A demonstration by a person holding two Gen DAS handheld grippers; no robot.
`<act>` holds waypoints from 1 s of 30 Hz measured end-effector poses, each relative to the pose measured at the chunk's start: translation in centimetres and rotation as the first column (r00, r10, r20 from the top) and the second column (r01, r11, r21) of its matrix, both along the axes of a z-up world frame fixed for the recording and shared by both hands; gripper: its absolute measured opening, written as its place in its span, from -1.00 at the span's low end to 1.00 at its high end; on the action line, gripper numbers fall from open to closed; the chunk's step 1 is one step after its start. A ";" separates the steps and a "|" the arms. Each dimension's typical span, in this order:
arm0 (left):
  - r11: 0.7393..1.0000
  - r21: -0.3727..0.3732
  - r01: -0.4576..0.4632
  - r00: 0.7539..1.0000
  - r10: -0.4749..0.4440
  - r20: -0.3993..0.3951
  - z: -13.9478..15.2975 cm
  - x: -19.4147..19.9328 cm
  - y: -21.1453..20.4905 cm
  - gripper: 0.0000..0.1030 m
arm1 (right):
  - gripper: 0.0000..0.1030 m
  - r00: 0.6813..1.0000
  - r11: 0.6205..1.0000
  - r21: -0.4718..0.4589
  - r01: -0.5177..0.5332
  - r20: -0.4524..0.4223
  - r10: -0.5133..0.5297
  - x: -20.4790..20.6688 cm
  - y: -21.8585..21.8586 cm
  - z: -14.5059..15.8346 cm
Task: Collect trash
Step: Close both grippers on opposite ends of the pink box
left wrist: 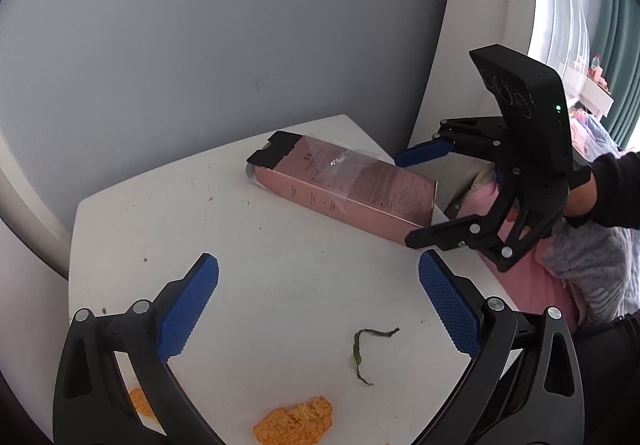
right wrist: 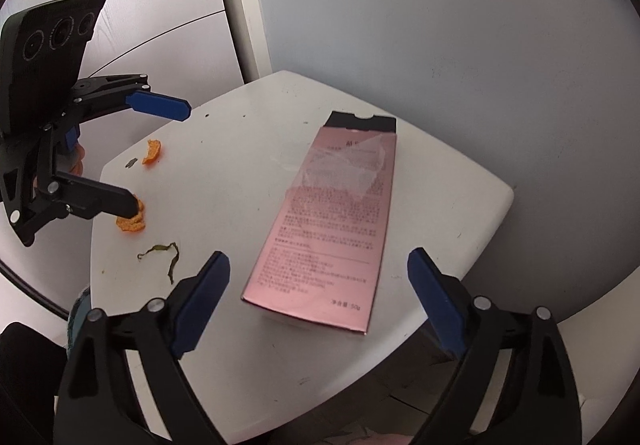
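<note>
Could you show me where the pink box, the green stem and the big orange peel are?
pink box [right wrist: 324, 221], right wrist view, printed top face.
green stem [left wrist: 359, 355], left wrist view, its bend.
orange peel [left wrist: 294, 421], left wrist view, middle of the piece.

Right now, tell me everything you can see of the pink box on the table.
The pink box is a long, glossy carton, cardboard by its look, lying flat on the white table. Small print covers its top face; its far end flap is black. A clear wrapper piece lies over its far half. Neither gripper touches it.
</note>
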State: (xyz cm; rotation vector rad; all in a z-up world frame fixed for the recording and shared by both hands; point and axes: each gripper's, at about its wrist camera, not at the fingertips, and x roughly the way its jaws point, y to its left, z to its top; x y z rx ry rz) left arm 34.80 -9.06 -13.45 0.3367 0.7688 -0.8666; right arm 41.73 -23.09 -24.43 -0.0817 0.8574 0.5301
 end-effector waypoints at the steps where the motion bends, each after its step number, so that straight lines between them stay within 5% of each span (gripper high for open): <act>1: 1.000 -0.001 -0.006 1.000 0.006 0.002 0.1 0.1 0.1 0.89 | 0.70 1.000 1.000 -0.007 0.003 0.003 -0.003 0.0 0.3 0.1; 16: 1.000 -0.023 -0.014 1.000 0.014 0.012 0.5 -0.2 0.2 0.89 | 0.70 0.993 0.992 -0.051 0.117 -0.006 -0.117 1.8 1.1 -0.9; 21: 0.999 -0.032 -0.019 1.000 0.020 0.006 0.4 0.1 0.4 0.89 | 0.24 0.993 0.992 -0.057 0.111 -0.022 -0.112 2.2 1.2 -1.3; 30: 1.000 -0.006 0.026 1.000 -0.026 0.003 0.0 0.6 0.5 0.89 | 0.12 0.999 0.998 -0.057 0.038 -0.020 -0.040 2.6 0.6 -1.2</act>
